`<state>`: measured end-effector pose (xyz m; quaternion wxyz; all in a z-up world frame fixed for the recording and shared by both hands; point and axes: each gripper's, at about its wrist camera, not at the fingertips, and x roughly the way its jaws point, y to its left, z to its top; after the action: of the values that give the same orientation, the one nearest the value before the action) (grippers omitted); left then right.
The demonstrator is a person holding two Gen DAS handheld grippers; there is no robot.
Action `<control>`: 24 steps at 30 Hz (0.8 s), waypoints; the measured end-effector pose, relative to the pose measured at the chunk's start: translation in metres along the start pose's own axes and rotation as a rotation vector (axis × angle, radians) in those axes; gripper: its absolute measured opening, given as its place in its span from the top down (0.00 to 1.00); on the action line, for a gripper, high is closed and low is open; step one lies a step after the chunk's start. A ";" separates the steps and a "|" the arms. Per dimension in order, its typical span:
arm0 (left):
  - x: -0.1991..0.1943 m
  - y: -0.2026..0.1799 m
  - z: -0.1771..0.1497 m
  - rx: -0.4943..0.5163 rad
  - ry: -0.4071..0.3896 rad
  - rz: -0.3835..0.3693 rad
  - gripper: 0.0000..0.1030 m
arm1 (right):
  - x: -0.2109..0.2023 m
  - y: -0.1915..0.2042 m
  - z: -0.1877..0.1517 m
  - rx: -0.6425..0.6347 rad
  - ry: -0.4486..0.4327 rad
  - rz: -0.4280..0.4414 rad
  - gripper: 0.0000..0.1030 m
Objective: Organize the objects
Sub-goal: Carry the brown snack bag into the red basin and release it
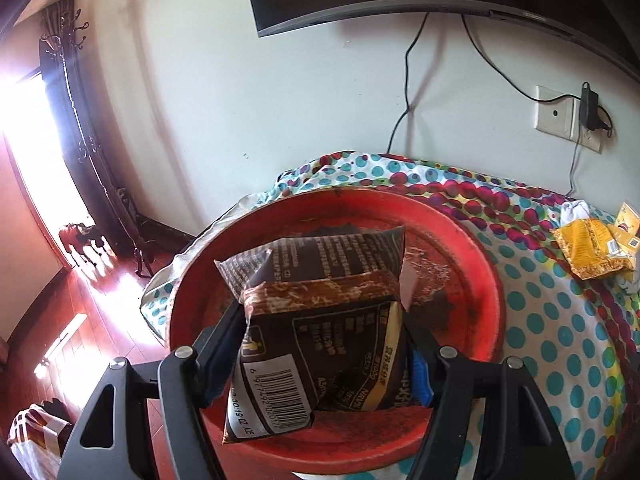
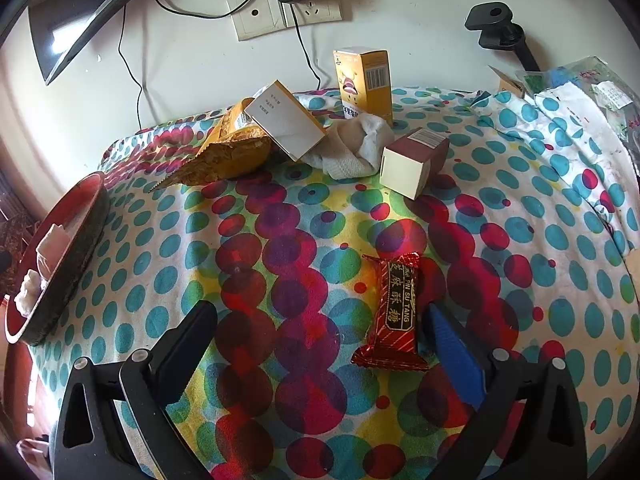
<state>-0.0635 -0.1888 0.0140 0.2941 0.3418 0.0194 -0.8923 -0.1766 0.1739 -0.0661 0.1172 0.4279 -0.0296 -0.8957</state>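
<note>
The left claw [image 1: 326,344] tilts downward over the red tray [image 1: 472,248], its jaws clamped on a dark brown snack packet [image 1: 320,312] held above the tray's middle. The right claw [image 2: 320,344] angles down at the spotted counter [image 2: 280,240], jaws spread wide and empty, with a red candy bar [image 2: 394,312] lying between them beside the blue pad.

R gripper [image 2: 320,344] jaws wide apart over dotted cloth [image 2: 560,208]; red candy bar [image 2: 394,312] just inside R finger. Boxes, yellow packet [image 2: 224,156] near wall. Red tray [image 2: 60,256] at L edge.
</note>
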 end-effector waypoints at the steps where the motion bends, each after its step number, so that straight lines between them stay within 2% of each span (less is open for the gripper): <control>1: 0.006 0.010 0.003 -0.012 0.010 0.012 0.31 | 0.000 0.001 0.000 -0.007 0.001 -0.004 0.00; 6: 0.041 0.061 0.017 -0.122 0.106 0.045 0.31 | 0.000 0.003 -0.001 -0.023 0.004 -0.016 0.00; 9: 0.060 0.071 0.021 -0.125 0.161 0.055 0.31 | 0.001 0.004 -0.001 -0.025 0.006 -0.021 0.00; 12: 0.073 0.073 0.024 -0.129 0.167 0.069 0.30 | 0.002 0.005 -0.002 -0.036 0.011 -0.034 0.00; 17: 0.104 0.070 0.026 -0.147 0.243 0.057 0.27 | 0.004 0.008 -0.002 -0.060 0.029 -0.069 0.00; 19: 0.109 0.068 0.029 -0.150 0.241 0.061 0.25 | 0.005 0.010 -0.002 -0.072 0.035 -0.082 0.00; 21: 0.113 0.064 0.030 -0.149 0.257 0.022 0.22 | 0.005 0.010 -0.002 -0.069 0.035 -0.079 0.00; 24: 0.111 0.052 0.029 -0.125 0.268 -0.024 0.11 | 0.004 0.007 -0.002 -0.051 0.027 -0.064 0.00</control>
<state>-0.1184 -0.2952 -0.0243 0.2991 0.4387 0.1182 -0.8391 -0.1759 0.1659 -0.0694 0.0999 0.4374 0.0086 -0.8936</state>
